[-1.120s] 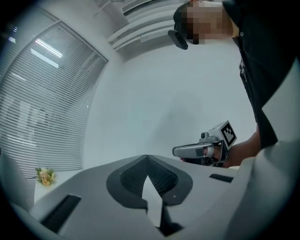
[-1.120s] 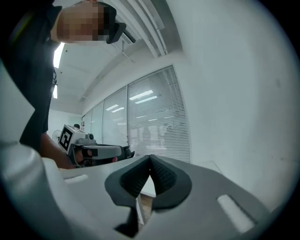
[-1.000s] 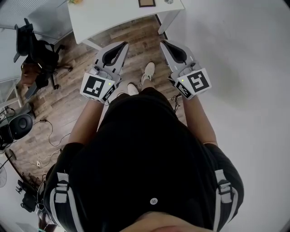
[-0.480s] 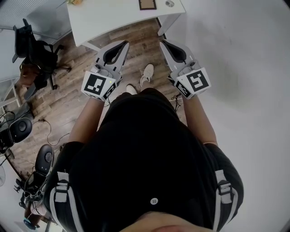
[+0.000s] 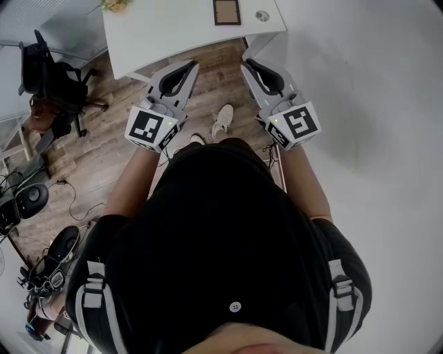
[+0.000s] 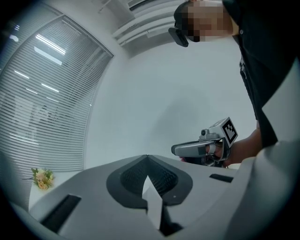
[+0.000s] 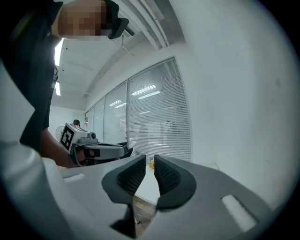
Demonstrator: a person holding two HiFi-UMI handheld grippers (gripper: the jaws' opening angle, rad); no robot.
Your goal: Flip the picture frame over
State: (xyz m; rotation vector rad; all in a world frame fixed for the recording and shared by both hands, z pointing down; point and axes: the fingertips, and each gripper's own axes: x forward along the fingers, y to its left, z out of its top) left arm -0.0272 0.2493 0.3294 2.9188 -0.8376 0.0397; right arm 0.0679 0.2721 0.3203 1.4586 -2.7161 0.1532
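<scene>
Count: two grippers, one picture frame, one table, one small round object, one bunch of flowers, one office chair.

The left gripper (image 5: 188, 69) and the right gripper (image 5: 250, 68) are held out level in front of the person's body, side by side and apart, both pointing toward the white table (image 5: 166, 38). The forearms reach forward from the black top. In the head view the jaw tips appear at about the table's near edge.

Left gripper (image 6: 146, 158): jaws closed tip to tip, with nothing caught between them. Right gripper (image 7: 149, 159): jaws have just been opening and now stand slightly apart, a narrow gap between the ribbed pads, nothing in the gap. Each gripper appears in the other's view, level and free of any object.

The picture frame (image 5: 227, 12) lies flat on the table toward its far side, roughly in line with the space between the two grippers and well apart from both. It has a dark brown border and a lighter centre; which face is up cannot be told. The small round object (image 5: 261, 15) lies just beside the frame, to its right. The flowers (image 5: 114, 5) sit at the table's far left corner.

Surroundings: wooden floor (image 5: 104, 152) under the table, a black office chair (image 5: 52, 79) to the left, cables on the floor at lower left, window blinds (image 7: 157, 112) behind the table. The person's shoe (image 5: 223, 119) shows between the grippers.
</scene>
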